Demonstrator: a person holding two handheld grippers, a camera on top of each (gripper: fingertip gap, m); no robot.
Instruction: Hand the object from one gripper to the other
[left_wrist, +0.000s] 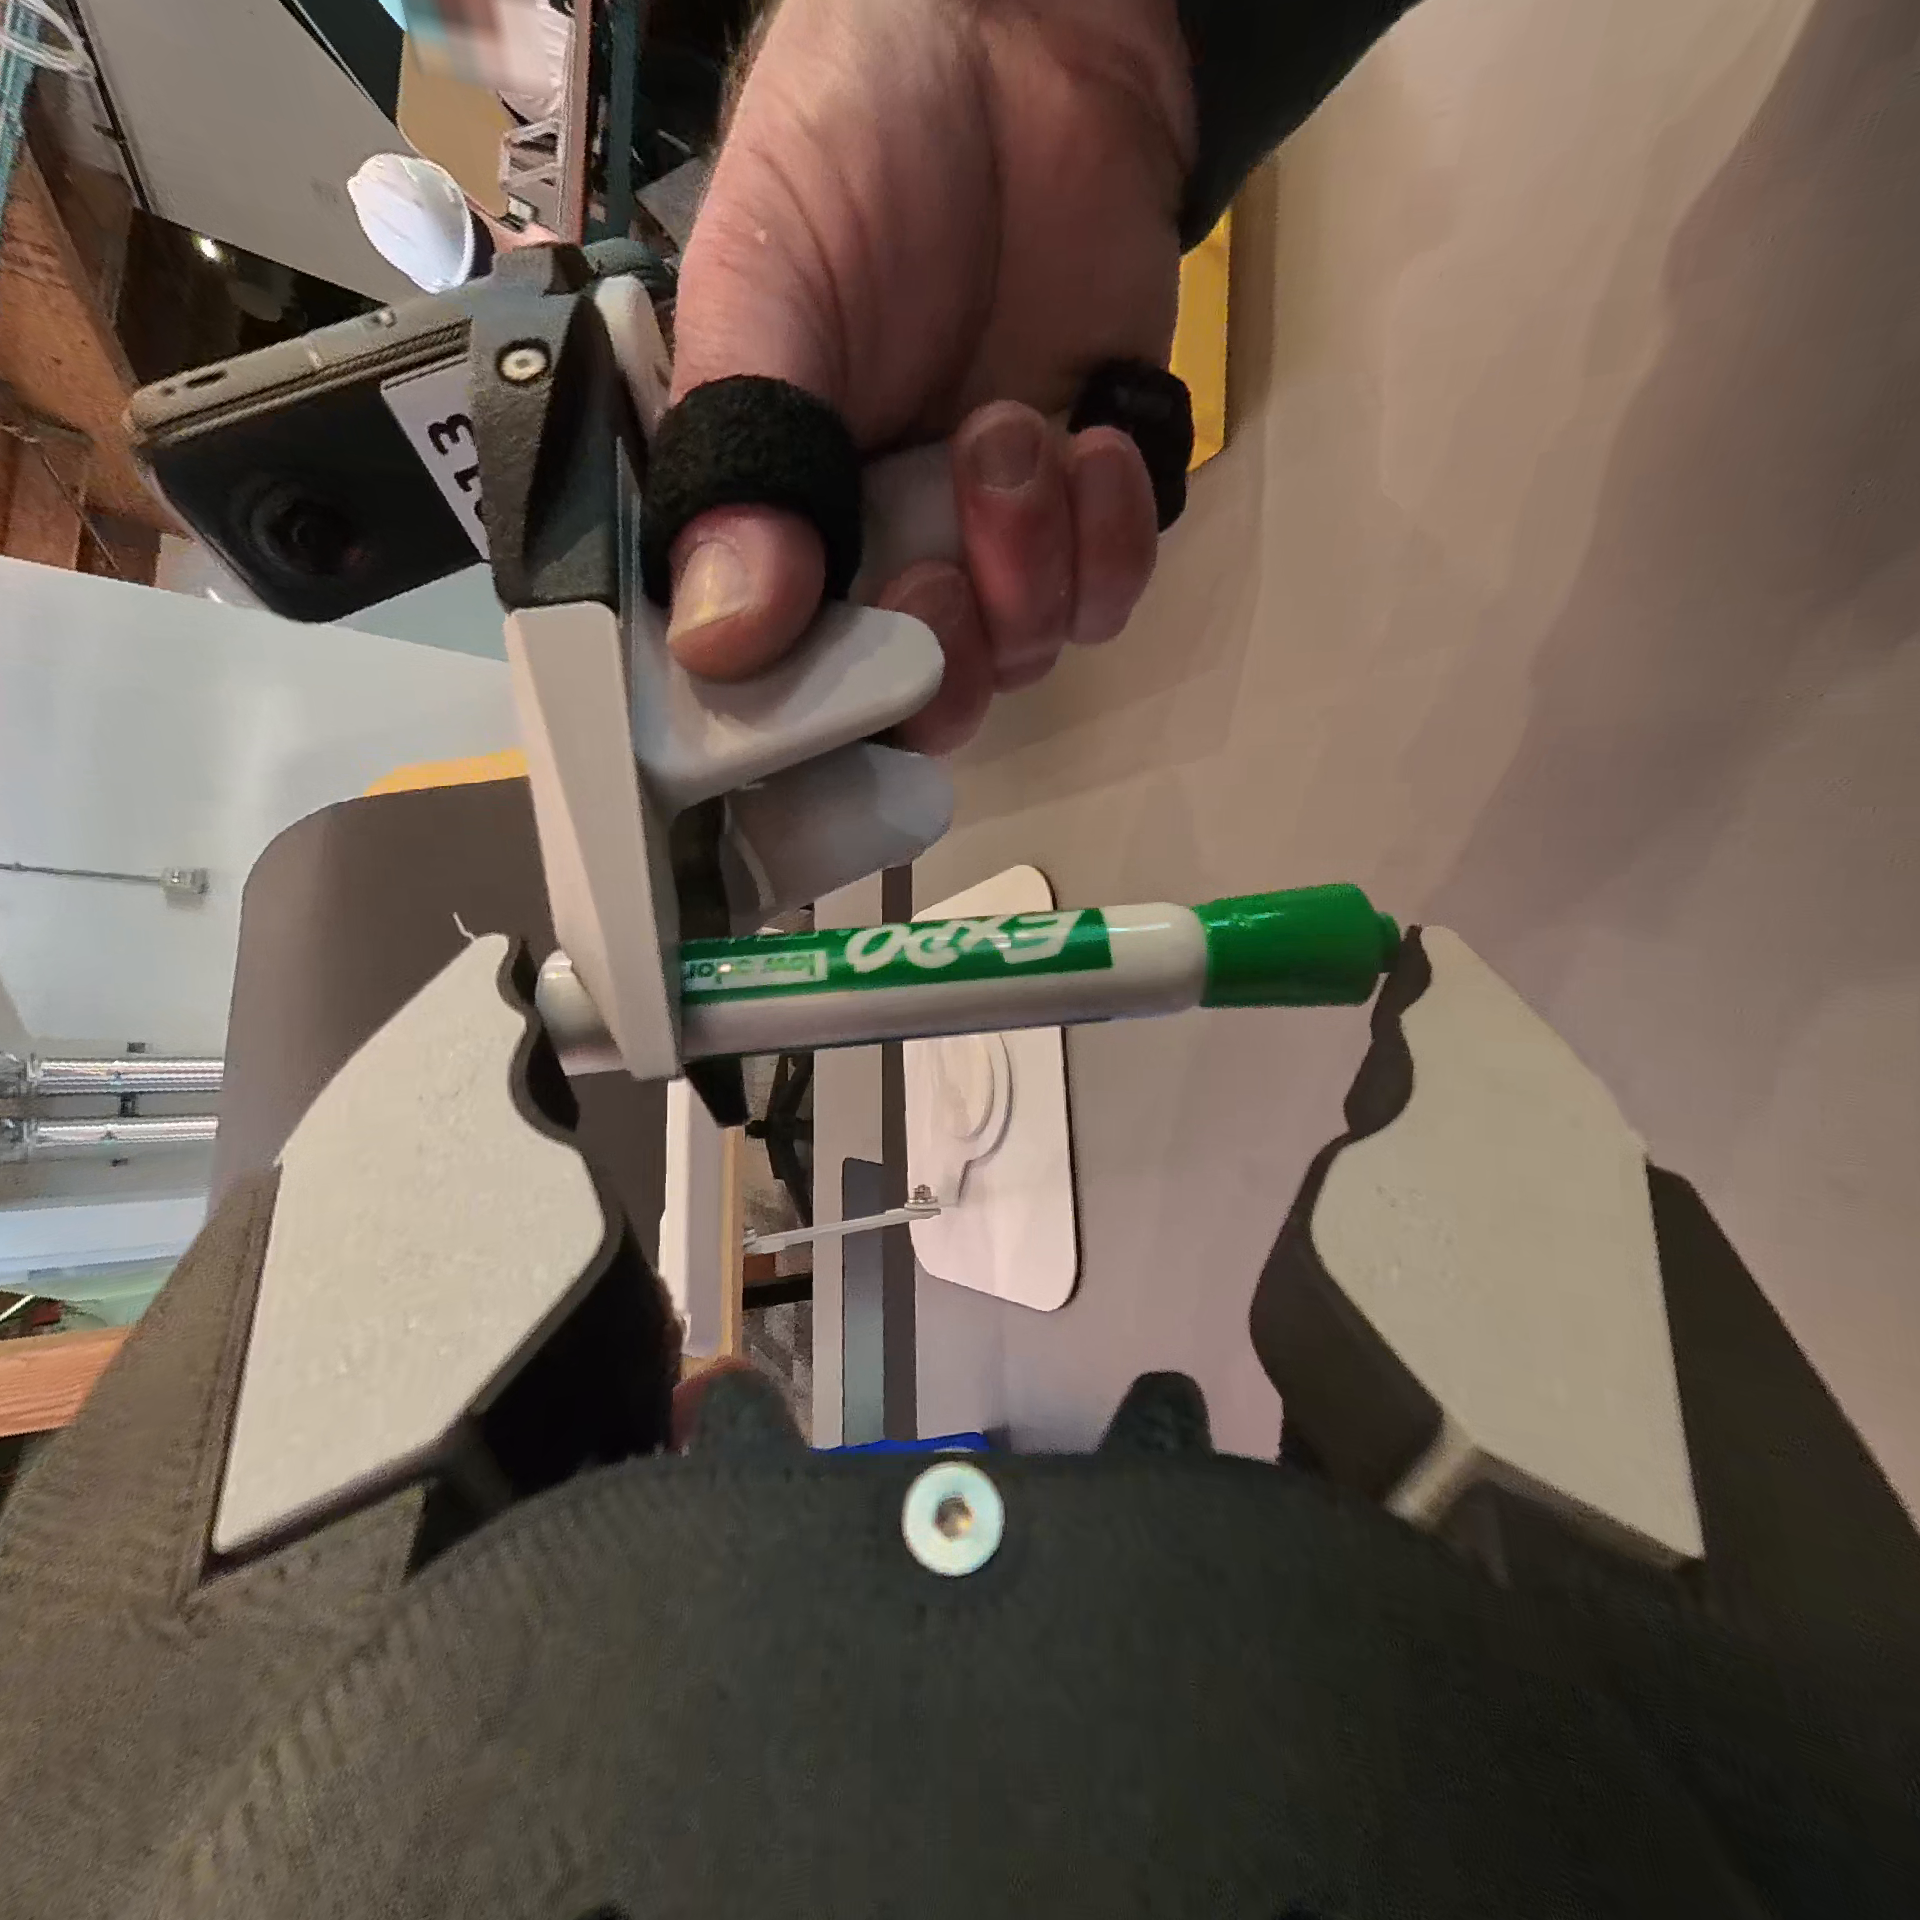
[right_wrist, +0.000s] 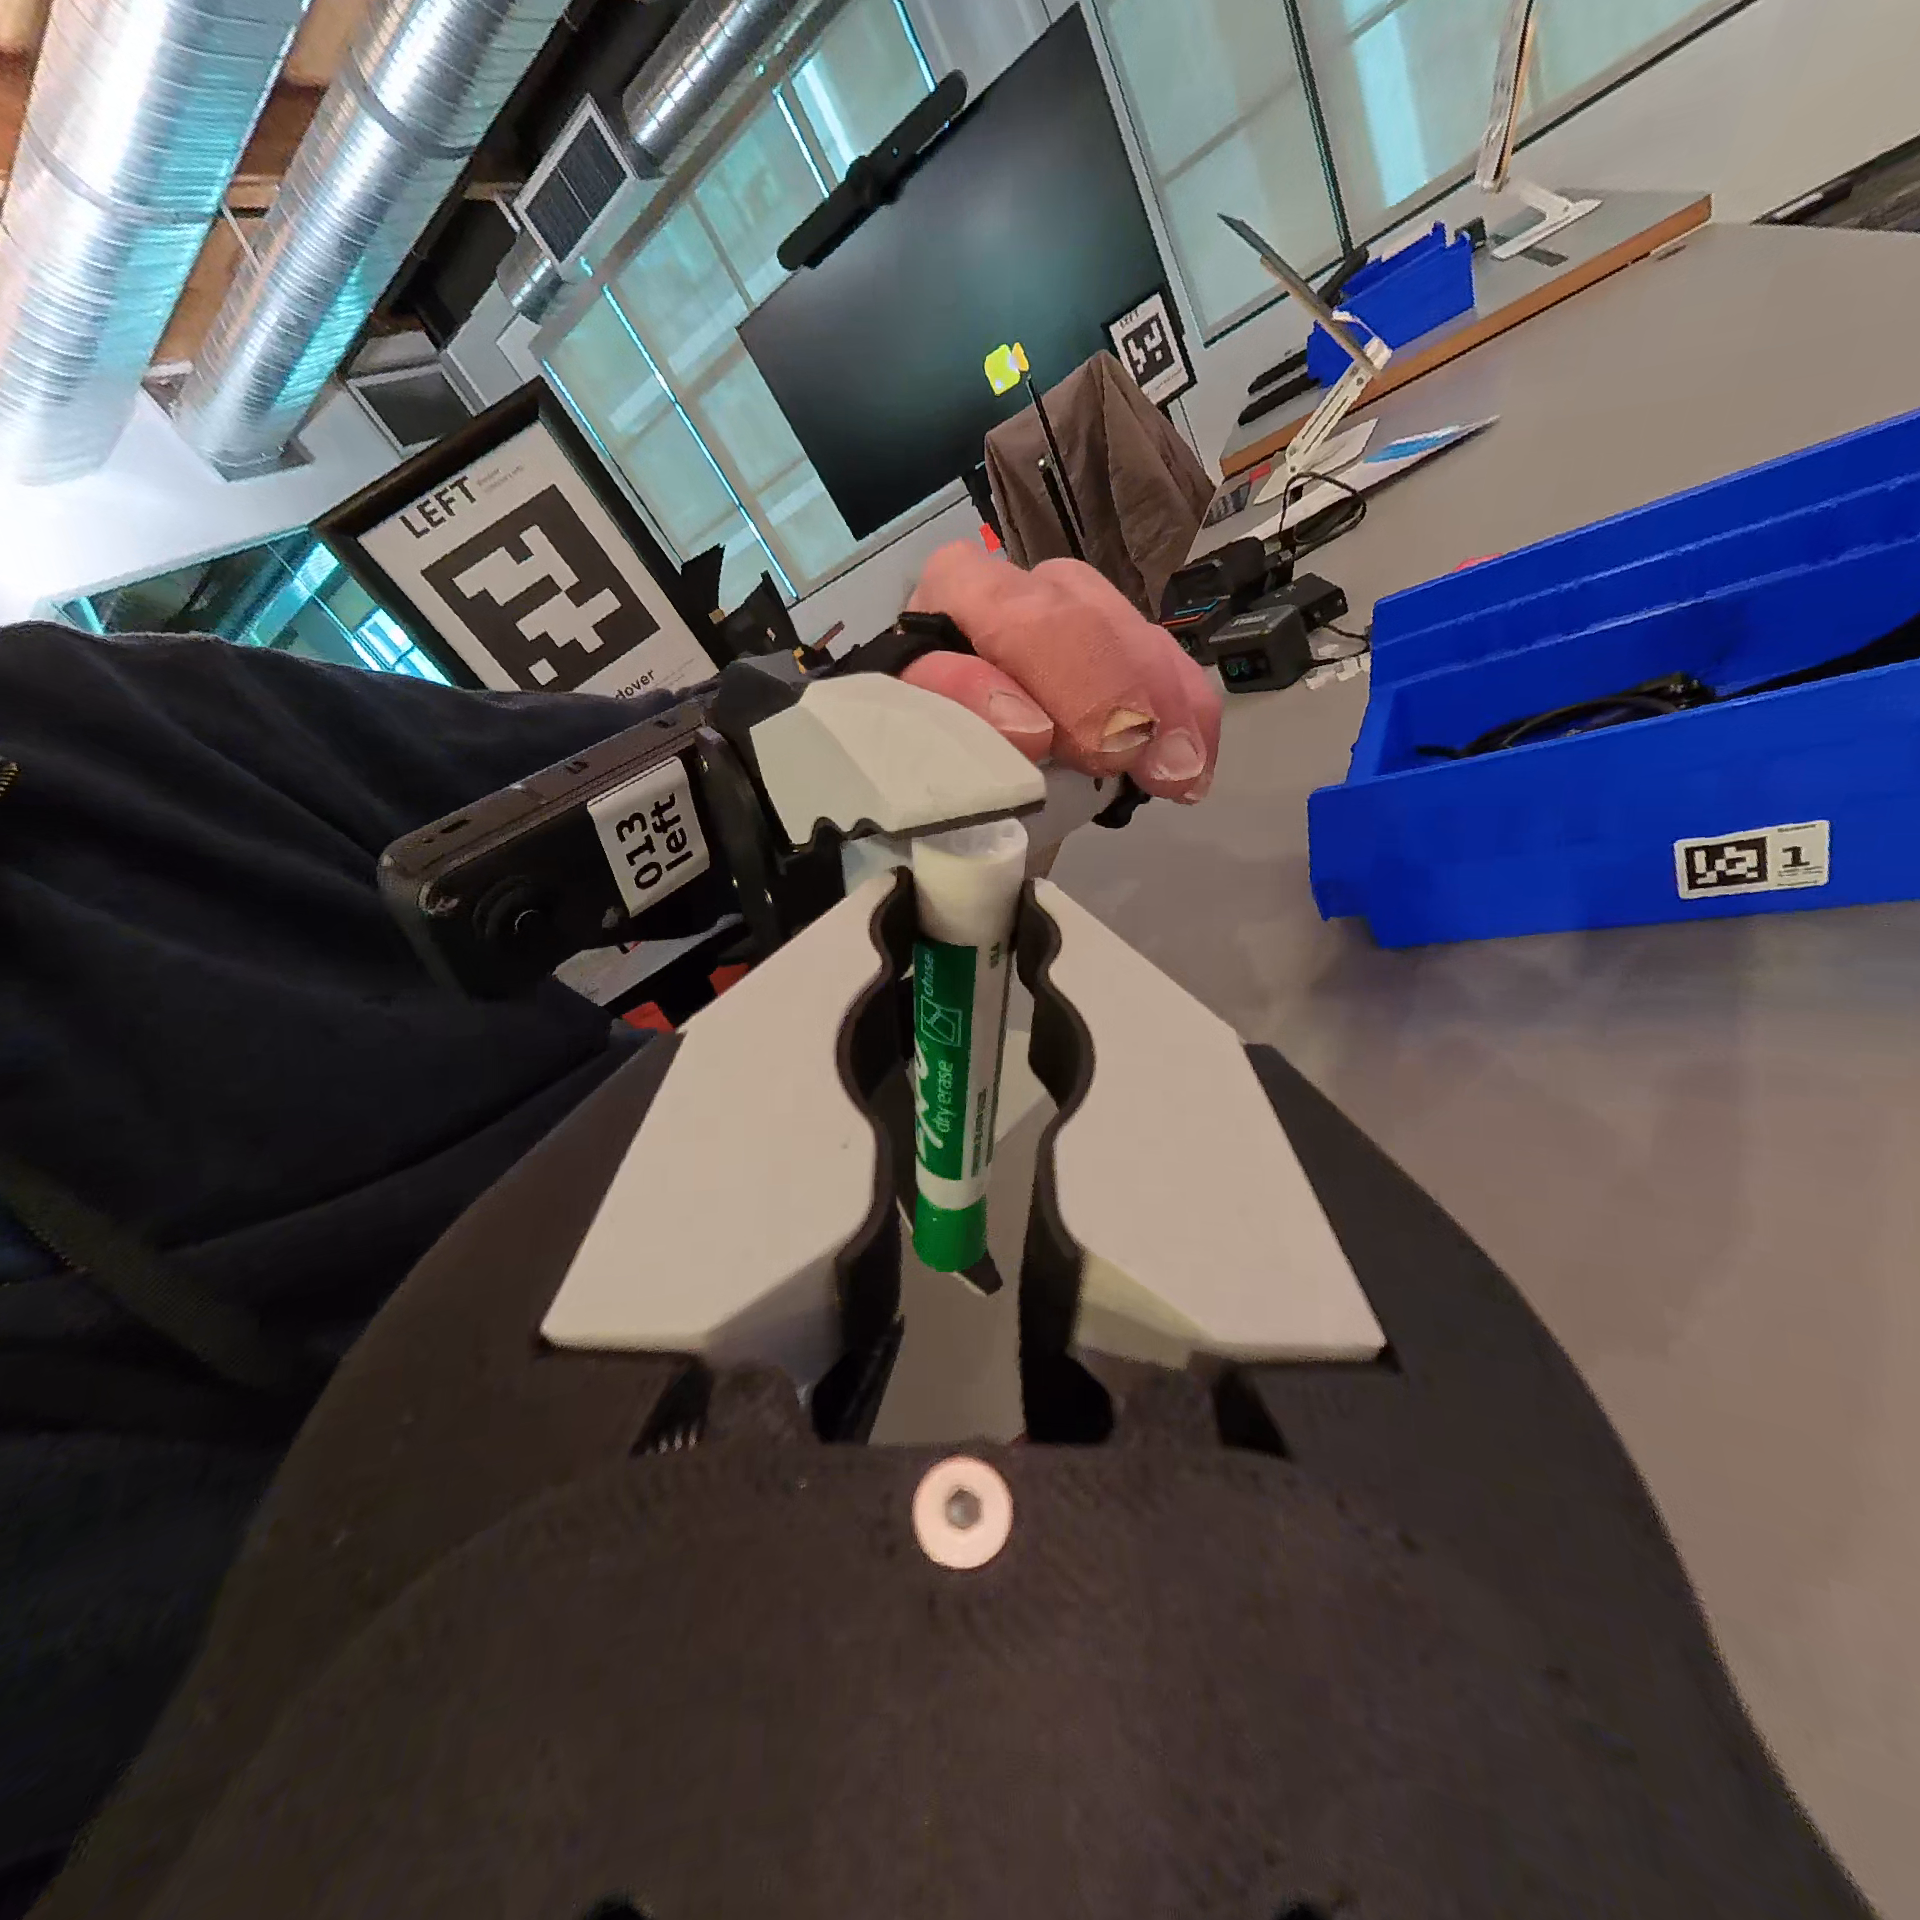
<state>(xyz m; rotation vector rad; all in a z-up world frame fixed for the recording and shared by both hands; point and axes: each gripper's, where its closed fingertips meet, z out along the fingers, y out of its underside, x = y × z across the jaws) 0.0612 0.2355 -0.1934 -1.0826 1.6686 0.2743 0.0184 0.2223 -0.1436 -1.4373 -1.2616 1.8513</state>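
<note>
We are looking at one marker, white-barrelled with a green cap and a green printed label band whose writing we are leaving unread. It is hanging in the air above the grey table, caught between two grippers.

The right gripper is clenching the marker's white barrel between its two grey fingers, close to the uncapped end. In the left wrist view the left gripper is spreading its two fingers wide, with the marker lying lengthwise across the gap: the cap end is touching one tip and the white end is sitting at the other. We cannot tell whether those tips are pressing on it.

Two hands are showing: the right hand, wearing two black finger loops, and the left hand.

One camera on the left gripper is carrying a white sticker with black characters.

To the right we are counting two blue bins: the near bin, bearing one white square-code sticker, and the far bin.

Far off, one large code board, one small code board and one dark screen are standing.
</note>
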